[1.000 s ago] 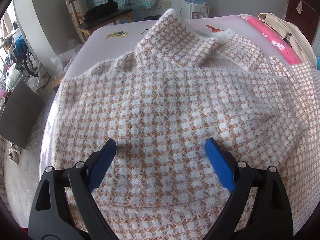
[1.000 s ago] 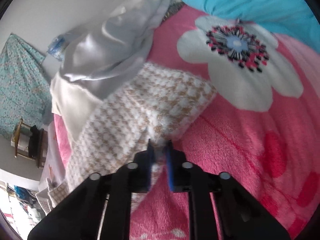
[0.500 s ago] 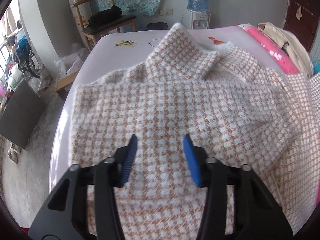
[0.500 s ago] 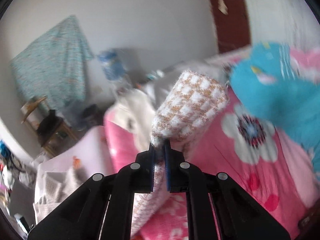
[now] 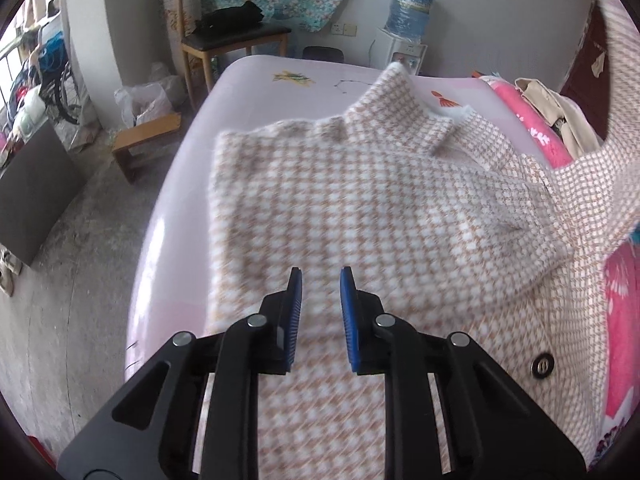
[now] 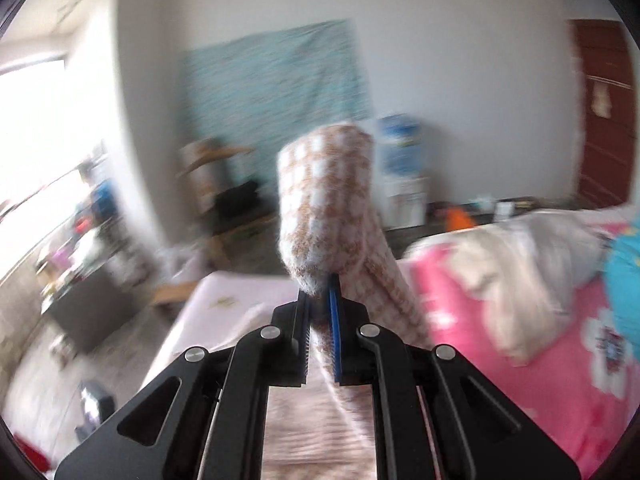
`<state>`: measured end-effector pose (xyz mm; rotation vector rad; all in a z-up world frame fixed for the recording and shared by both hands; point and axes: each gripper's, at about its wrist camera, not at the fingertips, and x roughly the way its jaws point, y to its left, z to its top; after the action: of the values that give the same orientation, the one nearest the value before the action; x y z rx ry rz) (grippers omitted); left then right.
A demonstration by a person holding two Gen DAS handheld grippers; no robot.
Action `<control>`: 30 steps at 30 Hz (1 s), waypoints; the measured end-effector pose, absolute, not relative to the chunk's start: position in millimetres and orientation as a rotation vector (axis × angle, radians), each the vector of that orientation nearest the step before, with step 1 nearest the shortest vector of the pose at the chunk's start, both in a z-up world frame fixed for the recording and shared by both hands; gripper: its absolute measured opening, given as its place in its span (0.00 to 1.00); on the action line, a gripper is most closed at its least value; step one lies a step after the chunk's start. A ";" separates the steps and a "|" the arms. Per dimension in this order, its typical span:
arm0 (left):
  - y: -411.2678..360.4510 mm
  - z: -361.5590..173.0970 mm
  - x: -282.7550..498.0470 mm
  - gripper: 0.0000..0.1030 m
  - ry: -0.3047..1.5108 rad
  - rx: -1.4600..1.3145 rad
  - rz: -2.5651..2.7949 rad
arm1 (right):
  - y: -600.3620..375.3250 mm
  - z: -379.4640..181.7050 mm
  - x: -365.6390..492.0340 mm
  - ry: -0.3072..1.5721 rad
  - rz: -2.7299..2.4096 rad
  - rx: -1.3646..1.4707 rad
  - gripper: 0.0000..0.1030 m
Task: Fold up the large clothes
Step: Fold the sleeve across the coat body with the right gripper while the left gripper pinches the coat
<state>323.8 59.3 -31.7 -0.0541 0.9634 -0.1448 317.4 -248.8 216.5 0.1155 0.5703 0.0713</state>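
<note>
Now, with my right tongs (image 6: 319,312) pinching the raised sleeve cuff (image 6: 326,204), I carry it across the checked coat (image 5: 360,208) spread on the bed (image 5: 248,84), my left tongs (image 5: 320,292), just closing and empty, hovering above.

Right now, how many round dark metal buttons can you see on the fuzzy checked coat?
1: a round dark metal button near the fuzzy brown-and-white checked coat's right edge; folds may hide more.

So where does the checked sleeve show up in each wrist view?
Left wrist: the sleeve rises up the right edge, lifted off the bed.
Right wrist: centre, its cuff standing above the right gripper, which is shut on it.
Shared landmark: the water dispenser by the far wall.
</note>
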 end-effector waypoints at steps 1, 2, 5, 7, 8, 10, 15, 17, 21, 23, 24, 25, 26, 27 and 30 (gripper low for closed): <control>65.4 -31.2 320.6 0.18 0.966 -0.061 -0.145 | -220.4 203.1 323.4 0.593 0.129 0.092 0.09; 73.0 -30.9 316.7 0.18 0.970 -0.069 -0.147 | -199.3 193.1 327.5 0.610 0.165 0.075 0.09; 88.3 -32.8 307.4 0.18 0.983 -0.091 -0.162 | -139.2 141.3 343.5 0.714 0.290 0.048 0.13; 95.1 -34.7 302.1 0.18 0.987 -0.089 -0.167 | -110.6 96.9 358.1 0.840 0.372 0.068 0.41; 97.9 -36.2 298.7 0.18 0.991 -0.085 -0.179 | -99.3 70.2 366.5 0.930 0.424 0.097 0.50; 100.6 -37.3 294.7 0.18 0.996 -0.084 -0.202 | -95.3 29.4 375.1 1.062 0.481 0.159 0.53; 103.4 -28.9 294.7 0.32 0.976 -0.127 -0.285 | -146.8 10.6 376.7 1.136 0.499 0.258 0.57; 102.7 -24.0 302.0 0.39 0.952 -0.159 -0.307 | -182.7 24.9 374.8 1.078 0.419 0.245 0.63; 101.5 -19.8 333.3 0.53 0.927 -0.221 -0.300 | -263.9 32.2 377.3 1.020 0.213 0.209 0.65; 102.1 -20.8 355.5 0.58 0.926 -0.272 -0.289 | -299.2 24.5 381.5 1.025 0.115 0.213 0.65; 102.4 -21.5 366.1 0.58 0.929 -0.291 -0.281 | -317.4 18.4 383.1 1.035 0.078 0.237 0.65; 102.2 -23.1 377.4 0.58 0.937 -0.301 -0.268 | -335.8 13.3 383.1 1.047 0.054 0.269 0.65; 101.1 -25.0 389.5 0.58 0.952 -0.311 -0.261 | -342.2 7.4 385.8 1.053 0.048 0.295 0.65; 100.7 -26.8 399.0 0.58 0.963 -0.327 -0.265 | -349.4 3.1 384.3 1.053 0.062 0.337 0.65; 98.3 -37.9 417.4 0.56 1.019 -0.365 -0.253 | -349.8 -7.7 385.2 1.060 0.134 0.391 0.65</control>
<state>417.4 98.3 -37.9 -0.3651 1.0189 -0.2535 385.2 -349.8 -7.7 0.3911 1.0604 0.1336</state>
